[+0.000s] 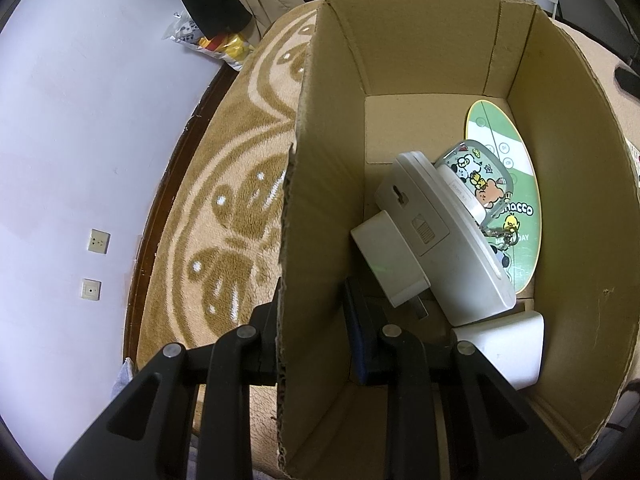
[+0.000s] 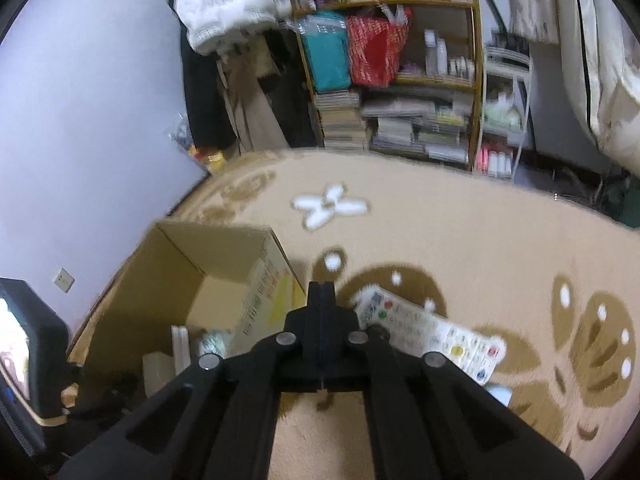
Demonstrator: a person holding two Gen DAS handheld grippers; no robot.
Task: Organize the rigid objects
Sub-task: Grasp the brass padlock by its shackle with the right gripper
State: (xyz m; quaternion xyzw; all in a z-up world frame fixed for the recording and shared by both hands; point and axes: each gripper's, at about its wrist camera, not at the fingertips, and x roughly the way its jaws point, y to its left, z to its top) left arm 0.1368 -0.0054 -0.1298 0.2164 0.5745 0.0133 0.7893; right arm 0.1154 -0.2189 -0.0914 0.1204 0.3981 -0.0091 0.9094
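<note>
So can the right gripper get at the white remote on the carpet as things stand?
Probably yes. The remote lies uncovered on the carpet, just beyond the right gripper; its jaws are shut and empty, so they must open first.

Fig.: Open cardboard box [image 1: 400,60] on patterned carpet, flaps up, no lid. Inside, rear right: green oval board [image 1: 524,208] w/ cartoon print, leaning on box wall. Against it, clear case w/ cartoon animal stickers [image 1: 480,184], tilted. Centre: white plastic device [image 1: 432,236], back side up, showing hanging slot & battery cover, propped at a slant over a white plug-type adapter [image 1: 384,256]. Near right corner: white rounded block [image 1: 512,348] on box floor. Outside box, just beside its right wall: white remote control [image 2: 432,332], buttons up, flat on carpet.
</note>
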